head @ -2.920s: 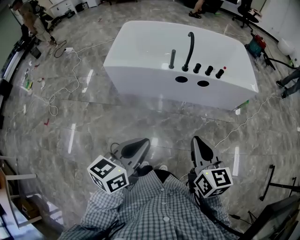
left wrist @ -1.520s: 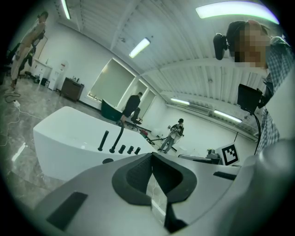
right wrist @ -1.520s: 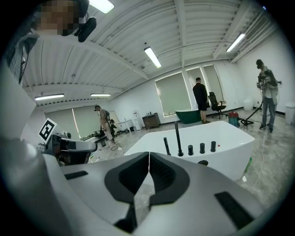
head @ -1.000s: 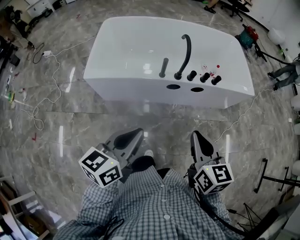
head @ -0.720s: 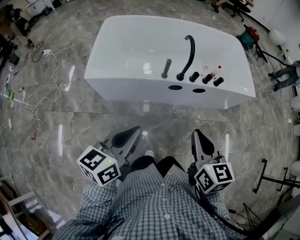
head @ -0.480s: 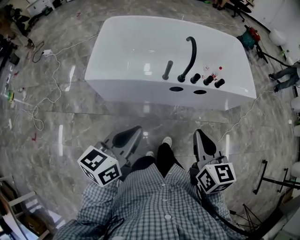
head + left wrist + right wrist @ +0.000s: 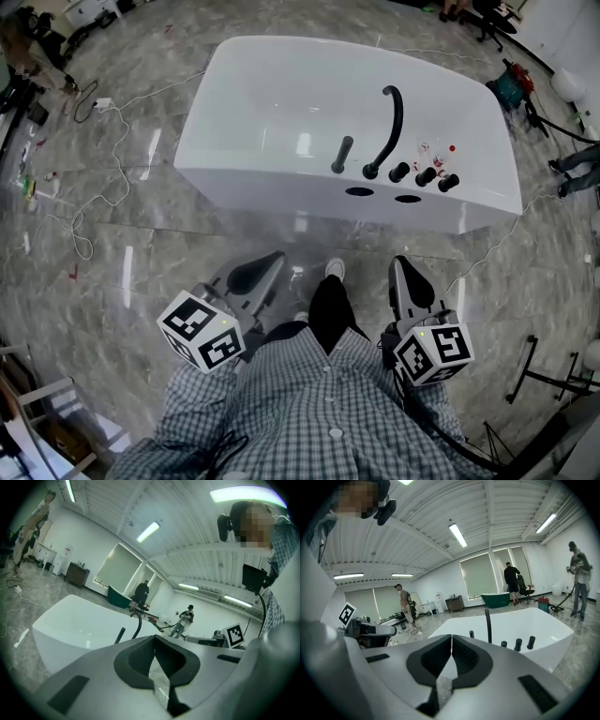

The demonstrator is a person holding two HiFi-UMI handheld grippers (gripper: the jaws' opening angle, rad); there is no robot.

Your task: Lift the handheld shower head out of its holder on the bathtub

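1. The step in hand is judged to be the approach. The bathtub stands well apart from both grippers, across a stretch of marble floor.
2. The handheld shower head is seen as a short dark rod. It stands upright on the deck along the bathtub's near edge, just left of the tall curved spout. Three knobs follow toward the near right corner. The holder itself is too small to be made out.
3. The left gripper is closed, pad against pad, with nothing held. The right gripper is likewise closed and empty.
4. The jaws of the chosen gripper should be opened before the near edge is reached, wide enough for the rod to pass between them.
5. The rod is best approached from the side away from the spout, so that the spout and knobs are not struck.
6. The pads should be set on either side of the rod's upper part and closed firmly, since the dark finish looks smooth and may slip.
7. The lift should be made slowly and straight up along the rod. A hose may trail below it, though none is visible.
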